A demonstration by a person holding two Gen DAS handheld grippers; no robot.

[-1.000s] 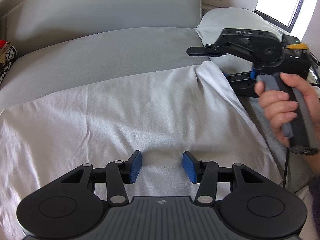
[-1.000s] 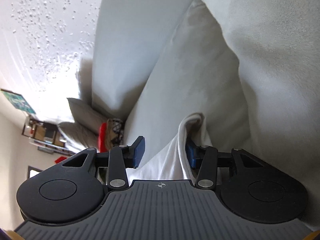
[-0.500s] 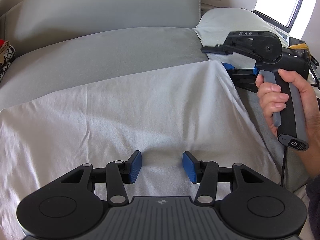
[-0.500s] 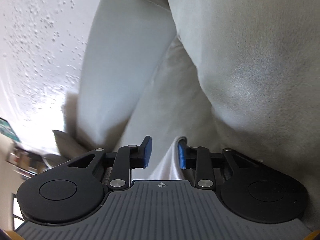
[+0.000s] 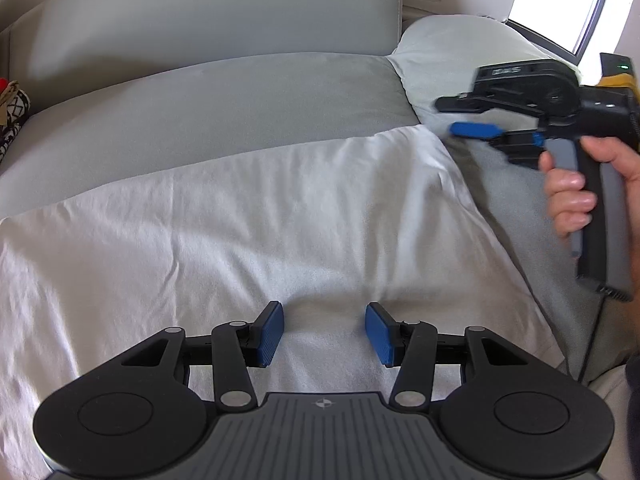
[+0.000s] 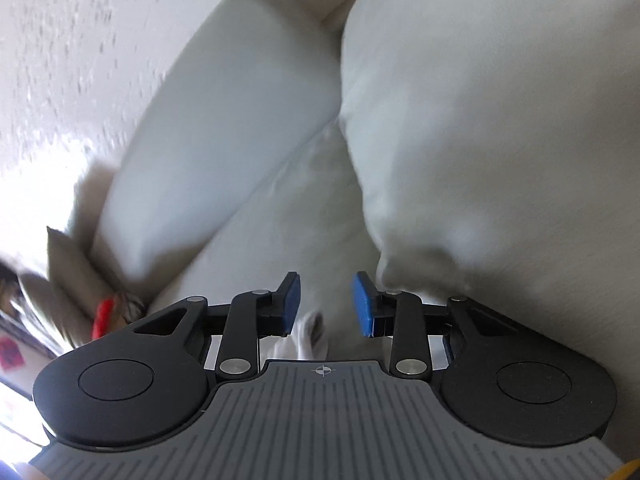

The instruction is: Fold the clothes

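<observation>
My left hand-held gripper [image 5: 324,332] open over white cloth [image 5: 240,232] spread on sofa [image 5: 200,96]. My right hand-held gripper [image 6: 325,304] open, empty, beside cloth corner.

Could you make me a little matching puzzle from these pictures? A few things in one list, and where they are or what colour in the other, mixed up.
Things:
1. white cloth
2. sofa cushion
3. right gripper
4. patterned item

Descriptions:
A. far left edge, black and white with red
B. grey, behind the cloth
C. spread flat on the seat
D. held in a hand, blue pads apart

Pairs: 1-C, 2-B, 3-D, 4-A
</observation>
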